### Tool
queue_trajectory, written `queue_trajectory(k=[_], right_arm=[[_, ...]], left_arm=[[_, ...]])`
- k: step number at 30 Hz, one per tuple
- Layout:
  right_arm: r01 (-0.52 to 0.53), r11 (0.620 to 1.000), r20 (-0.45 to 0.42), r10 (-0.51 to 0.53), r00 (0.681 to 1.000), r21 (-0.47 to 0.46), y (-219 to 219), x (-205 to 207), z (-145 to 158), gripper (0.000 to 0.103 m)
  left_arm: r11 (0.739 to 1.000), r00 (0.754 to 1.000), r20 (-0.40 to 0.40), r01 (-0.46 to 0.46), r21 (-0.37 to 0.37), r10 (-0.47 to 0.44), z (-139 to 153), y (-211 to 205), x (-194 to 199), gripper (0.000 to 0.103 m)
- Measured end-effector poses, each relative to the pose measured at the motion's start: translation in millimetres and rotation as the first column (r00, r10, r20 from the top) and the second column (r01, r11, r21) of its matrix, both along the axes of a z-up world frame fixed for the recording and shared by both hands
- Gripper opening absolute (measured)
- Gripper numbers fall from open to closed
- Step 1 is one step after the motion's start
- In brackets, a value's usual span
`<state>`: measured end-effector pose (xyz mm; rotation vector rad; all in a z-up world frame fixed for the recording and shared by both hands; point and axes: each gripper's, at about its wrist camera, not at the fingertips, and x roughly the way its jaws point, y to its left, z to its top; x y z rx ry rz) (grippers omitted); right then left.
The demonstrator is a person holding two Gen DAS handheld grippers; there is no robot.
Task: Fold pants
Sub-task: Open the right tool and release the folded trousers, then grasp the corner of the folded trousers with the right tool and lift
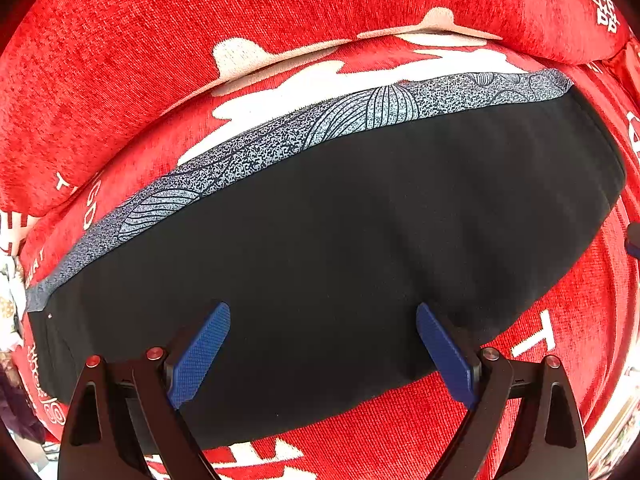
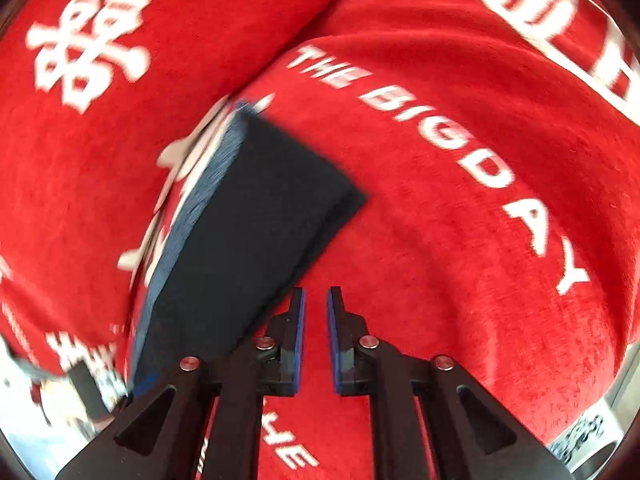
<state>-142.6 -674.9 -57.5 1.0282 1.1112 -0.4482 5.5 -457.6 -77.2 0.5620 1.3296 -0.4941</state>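
The black pants (image 1: 340,248) lie folded flat on a red sofa seat, with a speckled grey-blue patterned band (image 1: 304,132) along their far edge. My left gripper (image 1: 323,320) hovers over their near edge, wide open and empty. In the right wrist view the folded pants (image 2: 256,224) lie to the left and ahead, blurred. My right gripper (image 2: 316,300) is just off their near right edge, over bare red fabric. Its fingers are nearly together with a narrow gap and hold nothing.
The red sofa cover (image 2: 460,240) with white lettering spreads under everything. A red back cushion (image 1: 200,20) rises behind the pants. A silver sofa edge (image 2: 600,432) shows at the lower right.
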Motion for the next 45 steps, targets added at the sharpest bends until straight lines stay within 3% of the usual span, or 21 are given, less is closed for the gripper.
queue_trajectory(k=[7, 21, 30, 38, 41, 45], right_arm=[[-0.111, 0.992, 0.031, 0.109, 0.994, 0.060, 35.1, 20.1, -8.2, 0.030], [-0.081, 0.992, 0.008, 0.080, 0.997, 0.092, 33.5, 14.7, -19.1, 0.039], [-0.035, 0.995, 0.034, 0.032, 0.999, 0.096, 19.8, 7.7, -20.1, 0.039], [0.082, 0.987, 0.127, -0.100, 0.987, 0.137, -6.6, -3.2, -32.1, 0.041], [0.116, 0.978, 0.206, -0.151, 0.967, 0.174, -13.6, -8.3, -39.8, 0.042], [0.150, 0.969, 0.306, -0.206, 0.929, 0.197, -20.1, -4.3, -46.6, 0.056]], left_arm=[[1.000, 1.000, -0.004, 0.001, -0.001, -0.001, -1.2, -0.2, 1.7, 0.095], [0.999, 0.997, -0.063, -0.039, -0.004, 0.039, -6.8, 1.8, 19.3, 0.095], [0.993, 0.997, -0.081, -0.029, -0.115, 0.019, 11.2, -14.0, 25.8, 0.095], [0.993, 0.994, -0.103, -0.043, -0.112, 0.032, -13.2, -34.0, 15.8, 0.095], [0.993, 0.996, -0.083, -0.023, -0.119, 0.013, -14.4, -36.9, 7.9, 0.095], [0.994, 0.997, -0.082, -0.011, -0.112, 0.002, -15.4, -41.2, 6.9, 0.095]])
